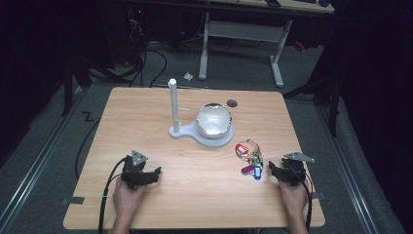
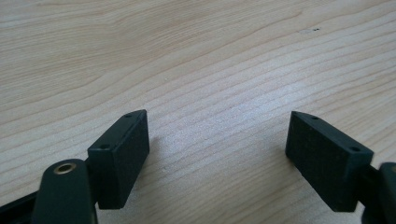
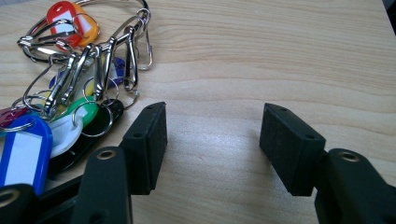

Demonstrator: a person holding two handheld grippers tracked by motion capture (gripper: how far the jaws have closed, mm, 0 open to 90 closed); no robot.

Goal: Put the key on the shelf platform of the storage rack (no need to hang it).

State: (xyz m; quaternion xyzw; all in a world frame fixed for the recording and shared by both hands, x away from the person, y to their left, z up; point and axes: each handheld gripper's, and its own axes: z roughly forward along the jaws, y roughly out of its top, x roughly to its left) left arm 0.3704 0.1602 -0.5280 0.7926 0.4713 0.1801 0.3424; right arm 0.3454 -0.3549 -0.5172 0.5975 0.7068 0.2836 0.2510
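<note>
In the right gripper view the bunch of key tags (image 3: 70,93) is cut by the left and top picture edges: the blue tag (image 3: 23,154) runs off the left, and a dark red one beside it shows as a sliver. The black tag lies mostly under the right claw (image 3: 212,144), whose body leaves the frame at the bottom. In the high view the tags (image 1: 251,158) near the bench's (image 1: 195,195) right edge are too small to count or read. The person's forearms are cut off at the bottom edge there. The left claw (image 2: 217,158) is likewise cropped below in the left gripper view.
</note>
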